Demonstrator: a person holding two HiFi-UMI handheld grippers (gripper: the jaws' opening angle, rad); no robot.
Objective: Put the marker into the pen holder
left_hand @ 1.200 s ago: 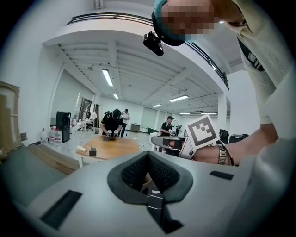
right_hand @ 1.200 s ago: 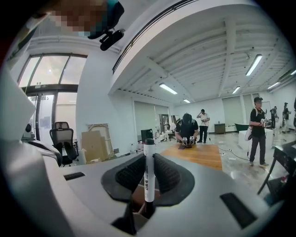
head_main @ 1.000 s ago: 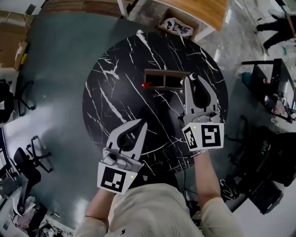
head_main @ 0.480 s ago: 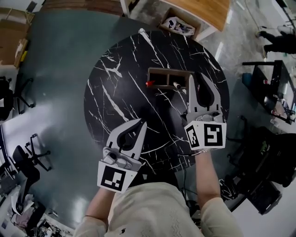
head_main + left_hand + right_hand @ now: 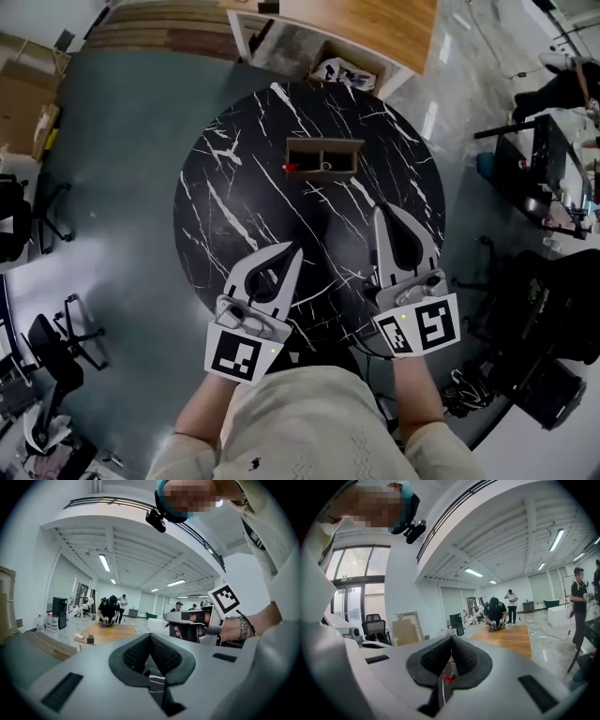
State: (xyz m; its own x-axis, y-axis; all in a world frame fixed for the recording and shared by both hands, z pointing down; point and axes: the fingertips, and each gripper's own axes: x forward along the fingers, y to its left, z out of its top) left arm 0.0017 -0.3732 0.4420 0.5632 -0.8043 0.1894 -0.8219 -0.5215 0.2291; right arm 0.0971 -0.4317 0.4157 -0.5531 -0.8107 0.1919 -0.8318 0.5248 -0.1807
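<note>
The wooden two-compartment pen holder [image 5: 323, 148] stands on the far half of the round black marble table [image 5: 234, 187]. A small pale tip, apparently the marker [image 5: 325, 167], shows inside it near the divider. A small red object [image 5: 290, 169] lies against the holder's left end, and the right gripper view catches it [image 5: 448, 678] through the gap below the jaws. My right gripper [image 5: 379, 210] hovers over the table's near right, well short of the holder, shut and empty. My left gripper [image 5: 294, 248] is at the near left, also shut with nothing in it.
A wooden desk [image 5: 375, 23] with a filled box [image 5: 343, 73] under it stands beyond the table. Office chairs [image 5: 52, 328] are on the floor at left. A dark desk with clutter [image 5: 553, 169] and black chairs [image 5: 534, 309] crowd the right side.
My right gripper has drawn back from the pen holder toward me, leaving the marker in the holder. The left gripper has stayed in place.
</note>
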